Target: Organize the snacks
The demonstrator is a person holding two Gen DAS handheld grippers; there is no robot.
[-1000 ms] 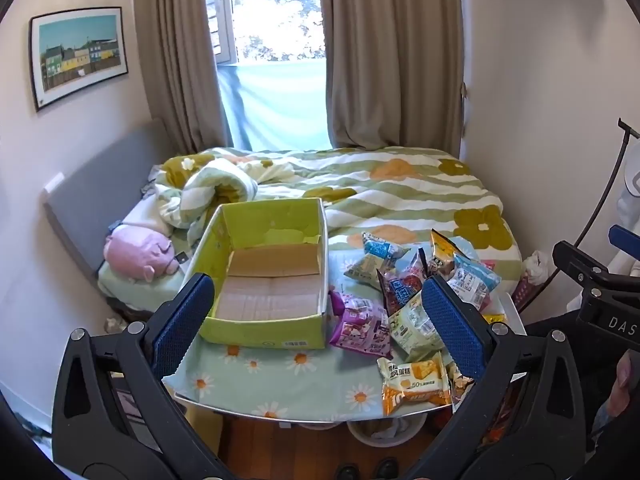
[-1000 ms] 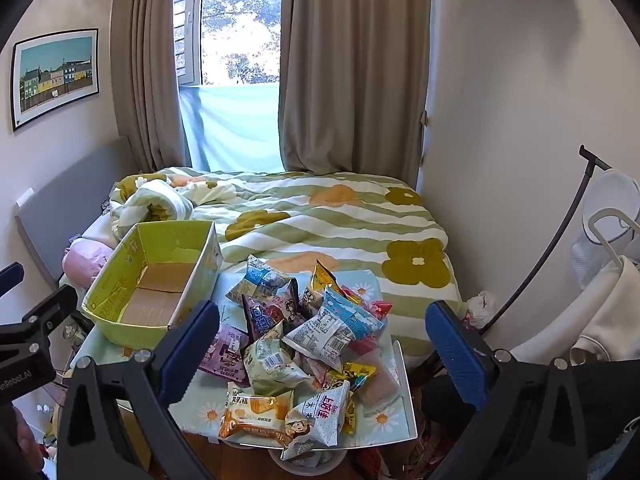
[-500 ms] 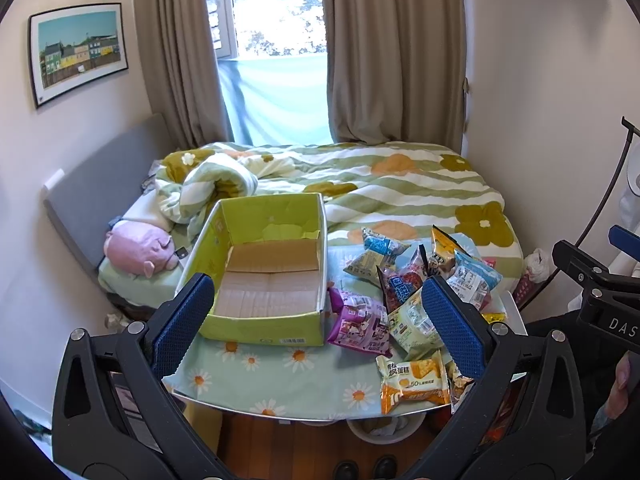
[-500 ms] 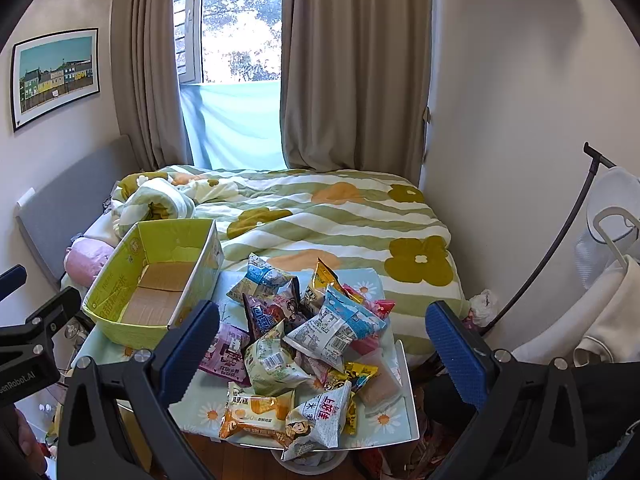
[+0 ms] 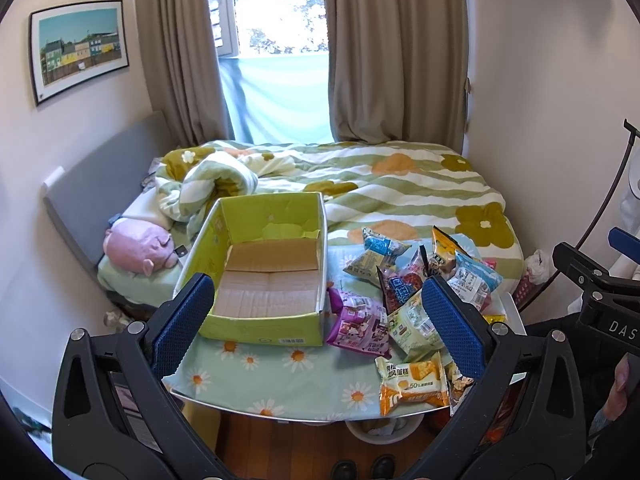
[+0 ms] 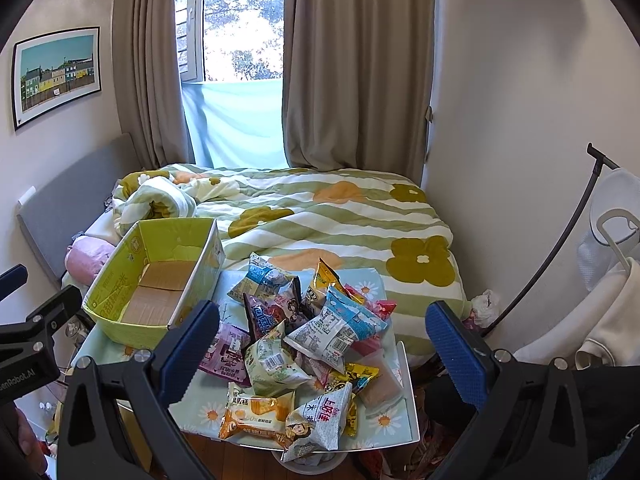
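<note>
Left wrist view: the left gripper [image 5: 316, 324] hangs above the desk [image 5: 280, 380] with its jaws spread wide and nothing between them. A green box [image 5: 266, 268] sits on the desk's left part, and the snacks [image 5: 404, 304] lie heaped just beside it on the right.

Right wrist view: the right gripper [image 6: 320, 354] hovers over the snacks [image 6: 304, 344], jaws spread and holding nothing. The box [image 6: 154, 276] stands to their left, with the bed [image 6: 320, 216] behind.

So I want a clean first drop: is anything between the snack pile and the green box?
Nothing visible. The green box sits open-topped and empty right beside the snack pile, with the purple packet nearly against its wall. Both grippers are open.
</note>
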